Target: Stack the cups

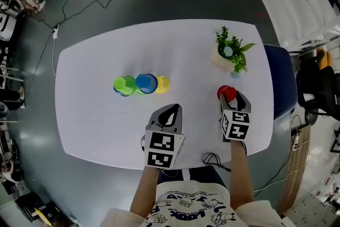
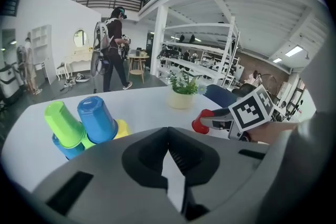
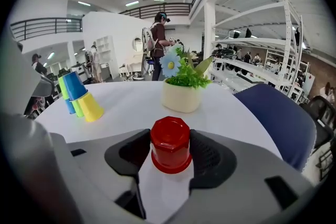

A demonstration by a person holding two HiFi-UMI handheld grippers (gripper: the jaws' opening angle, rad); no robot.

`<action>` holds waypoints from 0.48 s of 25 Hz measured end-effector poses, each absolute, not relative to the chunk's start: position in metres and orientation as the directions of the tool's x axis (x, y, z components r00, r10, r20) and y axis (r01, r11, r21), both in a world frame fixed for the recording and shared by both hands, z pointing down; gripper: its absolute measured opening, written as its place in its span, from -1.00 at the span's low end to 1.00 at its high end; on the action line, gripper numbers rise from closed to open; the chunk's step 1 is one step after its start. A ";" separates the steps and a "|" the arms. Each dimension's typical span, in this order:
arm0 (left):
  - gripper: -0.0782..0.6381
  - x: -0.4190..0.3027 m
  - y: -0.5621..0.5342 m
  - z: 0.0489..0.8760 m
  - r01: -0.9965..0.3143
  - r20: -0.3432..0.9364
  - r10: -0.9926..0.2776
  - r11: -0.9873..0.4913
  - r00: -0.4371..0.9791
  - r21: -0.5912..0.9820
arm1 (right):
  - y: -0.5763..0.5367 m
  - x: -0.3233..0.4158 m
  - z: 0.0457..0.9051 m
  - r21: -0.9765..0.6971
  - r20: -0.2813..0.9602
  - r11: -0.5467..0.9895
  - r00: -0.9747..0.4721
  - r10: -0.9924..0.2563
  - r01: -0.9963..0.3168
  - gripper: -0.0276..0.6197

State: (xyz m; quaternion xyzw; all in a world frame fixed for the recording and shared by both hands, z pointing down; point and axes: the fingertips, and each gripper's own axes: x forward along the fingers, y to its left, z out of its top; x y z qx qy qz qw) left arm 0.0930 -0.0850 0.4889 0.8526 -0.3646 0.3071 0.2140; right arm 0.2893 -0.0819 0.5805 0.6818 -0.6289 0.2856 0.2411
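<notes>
A red cup (image 1: 227,92) stands upside down on the white table (image 1: 95,125), right of centre. My right gripper (image 1: 229,96) has its jaws around it, and in the right gripper view both pads touch the sides of the red cup (image 3: 170,144). Left of centre lies a cluster of cups: green (image 1: 125,85), blue (image 1: 146,83) and yellow (image 1: 162,84). In the left gripper view the green cup (image 2: 64,123) and the blue cup (image 2: 97,119) lean on lower ones. My left gripper (image 1: 169,110) sits near the front edge, shut and empty.
A potted plant (image 1: 229,52) with a blue flower stands at the table's back right, just beyond the red cup. A blue chair (image 1: 279,80) is at the right edge. A cable lies at the front edge (image 1: 212,159). A person walks far behind the table.
</notes>
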 end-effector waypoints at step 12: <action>-0.74 0.054 -0.090 0.472 -0.832 0.641 -0.581 -0.527 0.501 0.173 | -0.090 0.256 0.541 -0.039 0.662 0.023 -0.043 -0.748 -0.999 -0.15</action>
